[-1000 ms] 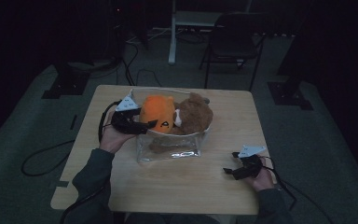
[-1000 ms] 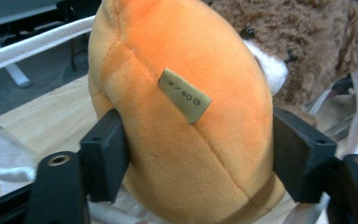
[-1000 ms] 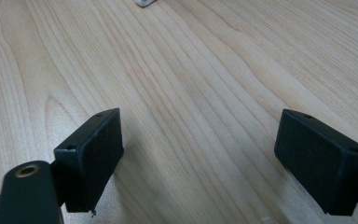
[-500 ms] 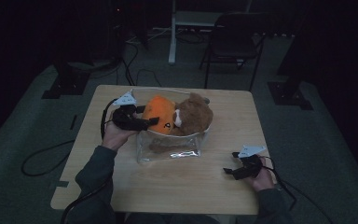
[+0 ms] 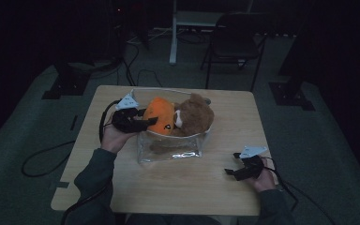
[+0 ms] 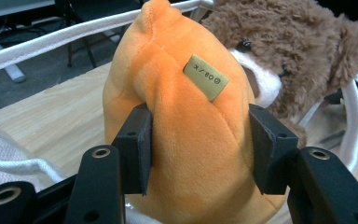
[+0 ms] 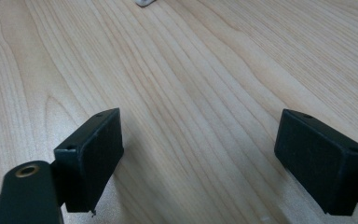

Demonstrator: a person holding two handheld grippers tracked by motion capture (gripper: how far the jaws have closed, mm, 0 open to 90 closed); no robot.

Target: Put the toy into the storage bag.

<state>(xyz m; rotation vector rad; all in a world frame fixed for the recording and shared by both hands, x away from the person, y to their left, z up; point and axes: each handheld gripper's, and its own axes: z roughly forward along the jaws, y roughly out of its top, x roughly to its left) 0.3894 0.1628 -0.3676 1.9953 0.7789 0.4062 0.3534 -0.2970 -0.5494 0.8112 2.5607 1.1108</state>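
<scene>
The wooden table (image 5: 201, 183) carries a clear bag (image 5: 168, 147). In it, just ahead of the left gripper (image 5: 151, 123), sits the orange plush (image 6: 186, 116); its jaws have just been closing and now squeeze it. A brown bear (image 6: 298, 51) leans behind. The right gripper (image 7: 200, 158) rests apart, jaws wide.

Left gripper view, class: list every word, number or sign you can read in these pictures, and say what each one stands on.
"⊙08/K", roughly, seen tilted and perhaps upside down: printed on the small tan tag sewn to the orange plush toy.
The same tag in the high view: a dark mark too small to read.
Brown plush bear, clear bag, wooden table, both grippers: no text that can be read.
</scene>
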